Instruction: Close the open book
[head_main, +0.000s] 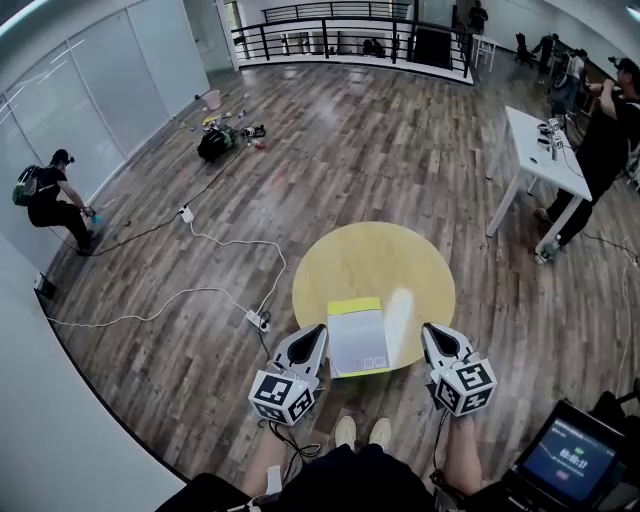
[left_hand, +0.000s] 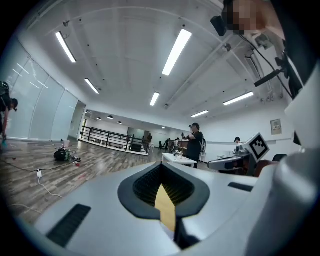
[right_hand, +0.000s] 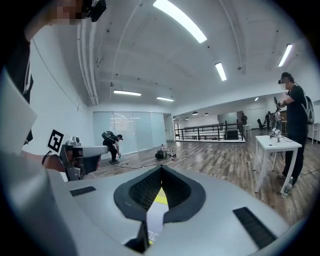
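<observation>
Open book sits at the table's 6 o'clock edge, yellow cover showing, and its right-hand page is standing up off the spread. Left hand-held gripper hangs at the book's 9 o'clock, jaws together, empty. Right hand-held gripper is at 3 o'clock, just beside that lifted page, jaws together too, nothing visibly clamped.

head view above book; gripper views level

The book is shown with white pages and a yellow edge, on a pale tan surface. The left tool and right tool are coloured light grey with black pads, their cubes patterned in black-and-white squares. The floor is patterned in grey-brown planks.
</observation>
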